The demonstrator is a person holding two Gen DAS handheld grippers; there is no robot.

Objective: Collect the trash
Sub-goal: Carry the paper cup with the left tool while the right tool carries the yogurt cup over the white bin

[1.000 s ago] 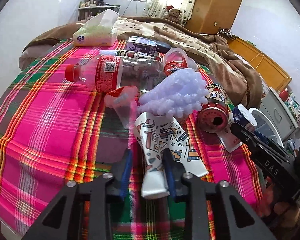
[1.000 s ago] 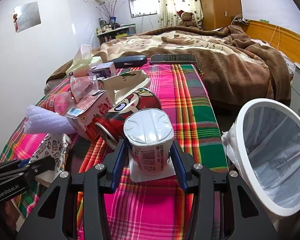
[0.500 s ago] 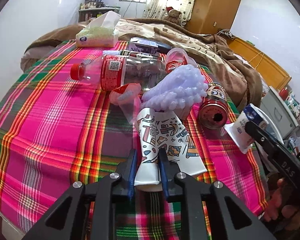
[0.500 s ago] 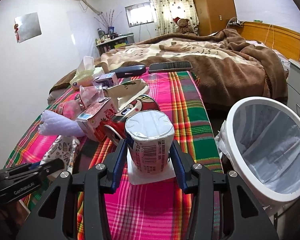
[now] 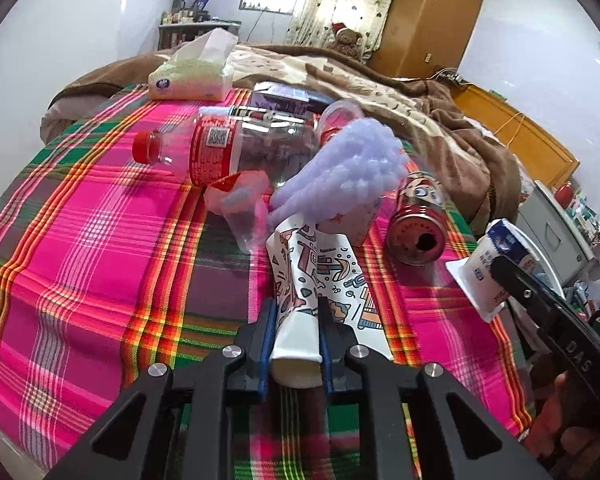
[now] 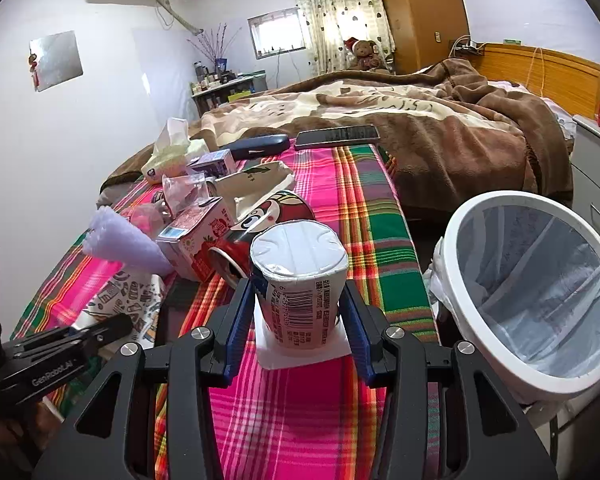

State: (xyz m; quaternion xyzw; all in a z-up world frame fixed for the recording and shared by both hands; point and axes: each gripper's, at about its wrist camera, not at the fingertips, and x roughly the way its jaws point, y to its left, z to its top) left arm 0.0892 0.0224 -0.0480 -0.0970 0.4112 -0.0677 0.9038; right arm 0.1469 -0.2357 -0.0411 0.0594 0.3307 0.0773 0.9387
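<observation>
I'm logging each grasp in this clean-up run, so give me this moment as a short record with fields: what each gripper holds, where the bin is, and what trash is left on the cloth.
left gripper: shut on the flattened patterned paper cup
right gripper: shut on the white yogurt cup, held upside down
bin: white-rimmed trash bin with liner, off the right edge of the plaid cloth
trash left on cloth: plastic bottle, red can, purple foam wrap, strawberry milk carton
non-trash nearby: tissue pack, phone
</observation>
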